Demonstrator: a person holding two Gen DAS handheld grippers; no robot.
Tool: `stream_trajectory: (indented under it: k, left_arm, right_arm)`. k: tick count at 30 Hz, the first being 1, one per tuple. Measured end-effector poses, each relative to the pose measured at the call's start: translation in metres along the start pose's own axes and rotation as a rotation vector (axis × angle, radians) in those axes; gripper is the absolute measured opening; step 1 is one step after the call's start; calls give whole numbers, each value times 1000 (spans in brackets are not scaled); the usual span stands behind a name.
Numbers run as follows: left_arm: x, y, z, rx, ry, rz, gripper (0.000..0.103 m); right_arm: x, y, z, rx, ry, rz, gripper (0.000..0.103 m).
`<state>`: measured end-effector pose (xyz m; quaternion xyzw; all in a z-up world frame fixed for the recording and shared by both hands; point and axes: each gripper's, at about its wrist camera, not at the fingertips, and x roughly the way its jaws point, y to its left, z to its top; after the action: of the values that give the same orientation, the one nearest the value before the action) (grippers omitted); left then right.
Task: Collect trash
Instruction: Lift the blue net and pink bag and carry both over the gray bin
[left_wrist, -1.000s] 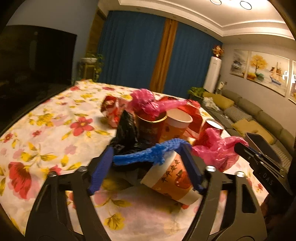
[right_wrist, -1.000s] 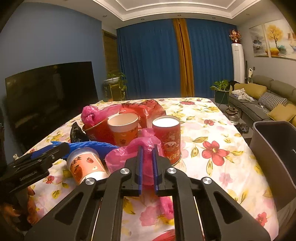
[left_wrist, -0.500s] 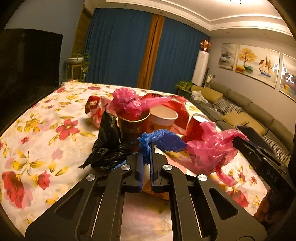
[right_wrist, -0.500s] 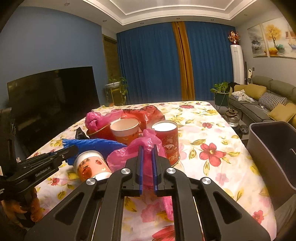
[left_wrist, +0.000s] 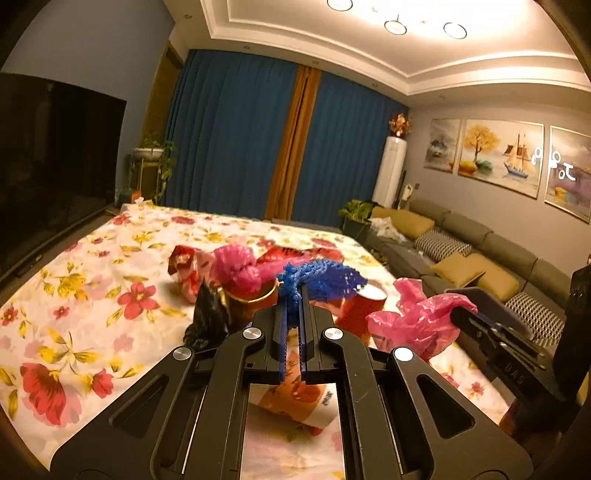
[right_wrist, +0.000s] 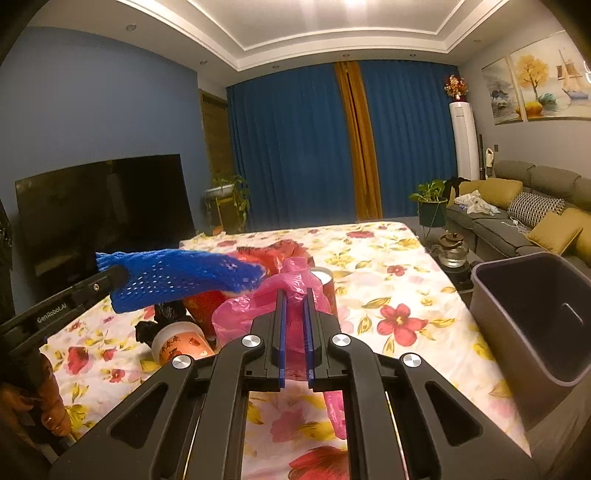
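trash is mid-collection. left wrist view: the left gripper (left_wrist: 291, 295) has its jaws clamped on a blue foam net (left_wrist: 321, 278), held above the cups and bags on the floral table (left_wrist: 92, 288). right wrist view: the right gripper (right_wrist: 295, 299) pinches a pink plastic bag (right_wrist: 273, 295); the grey bin (right_wrist: 532, 314) stands to its right. next, i judge, both loads must swing over the bin's mouth before release.

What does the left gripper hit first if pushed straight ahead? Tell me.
Holding the blue foam mesh sleeve, the left gripper looks aimed over the pile; likely the gold-rimmed paper cup stuffed with a pink plastic bag, though depth is unclear.
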<state>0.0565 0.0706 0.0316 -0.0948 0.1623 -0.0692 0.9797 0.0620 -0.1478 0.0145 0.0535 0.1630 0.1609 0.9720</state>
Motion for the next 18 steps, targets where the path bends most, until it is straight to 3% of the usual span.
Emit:
stream_trajectory:
  k: [18]
  left_arm:
    - [8,-66,5,52,-25,-113,4]
  right_arm:
    - [-39,-39,17,23,-78,-84,9]
